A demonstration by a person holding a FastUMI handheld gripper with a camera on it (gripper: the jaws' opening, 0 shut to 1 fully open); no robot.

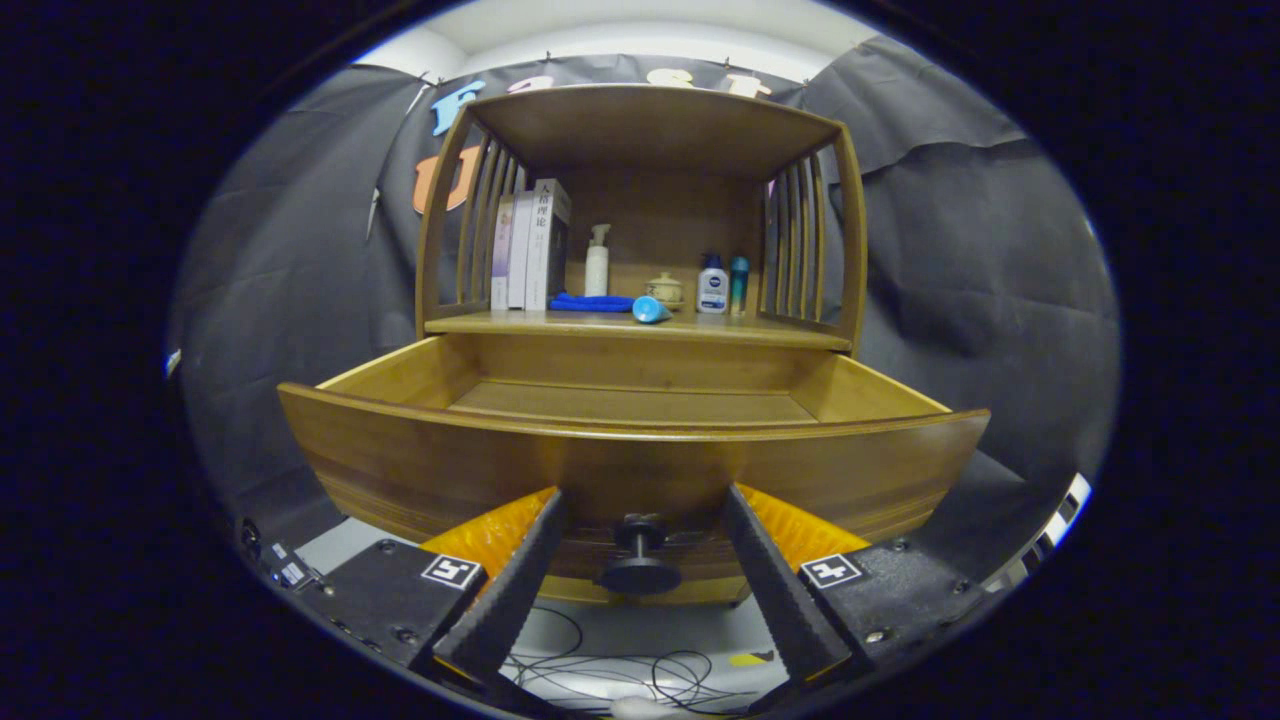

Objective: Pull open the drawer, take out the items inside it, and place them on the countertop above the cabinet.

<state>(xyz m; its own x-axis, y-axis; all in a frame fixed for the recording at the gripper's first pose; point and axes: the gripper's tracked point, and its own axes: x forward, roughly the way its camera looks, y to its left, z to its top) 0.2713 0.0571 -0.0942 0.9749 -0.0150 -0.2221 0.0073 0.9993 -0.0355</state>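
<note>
While the gripper (640, 500) holds its fingers spread on either side of the dark knob (640, 555) without touching it, the wooden drawer (630, 455) stands pulled open beneath the countertop (640, 327).

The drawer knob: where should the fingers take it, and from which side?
Grip the drawer knob by its narrow stem, behind the round cap, coming straight at the drawer front. The cap is wider than the stem, so closed fingers would likely catch behind it. They now stand open either side.
</note>
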